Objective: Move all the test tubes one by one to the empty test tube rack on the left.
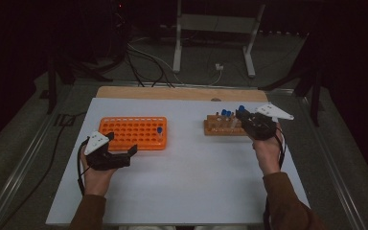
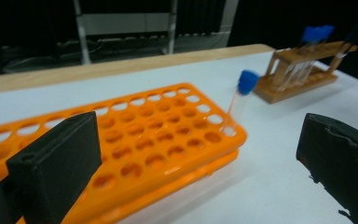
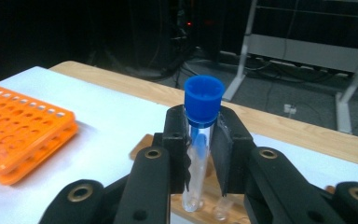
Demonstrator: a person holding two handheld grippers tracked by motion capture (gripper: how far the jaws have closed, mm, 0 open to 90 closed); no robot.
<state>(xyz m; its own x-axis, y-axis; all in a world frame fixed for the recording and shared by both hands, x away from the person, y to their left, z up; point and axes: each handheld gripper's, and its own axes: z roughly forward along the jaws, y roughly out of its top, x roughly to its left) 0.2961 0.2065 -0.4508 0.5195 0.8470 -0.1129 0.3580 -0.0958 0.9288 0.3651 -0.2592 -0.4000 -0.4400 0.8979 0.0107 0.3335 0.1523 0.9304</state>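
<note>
An orange tube rack [image 1: 133,132] lies left of centre on the white board, with one blue-capped tube [image 1: 159,131] standing near its right end; the same tube [image 2: 241,95] leans at the orange rack's [image 2: 135,144] corner in the left gripper view. My left gripper [image 1: 123,156] rests open just in front of that rack, nothing between its jaws. A wooden rack [image 1: 223,125] at the right holds several blue-capped tubes. My right gripper [image 1: 242,116] is shut on a clear blue-capped tube [image 3: 198,140] just above the wooden rack [image 3: 214,196].
The white board [image 1: 191,177] has open room in its middle and front. A bare wooden strip [image 1: 172,93] runs along its far edge. Beyond lie cables and a metal stand's legs [image 1: 213,38] on the dark floor.
</note>
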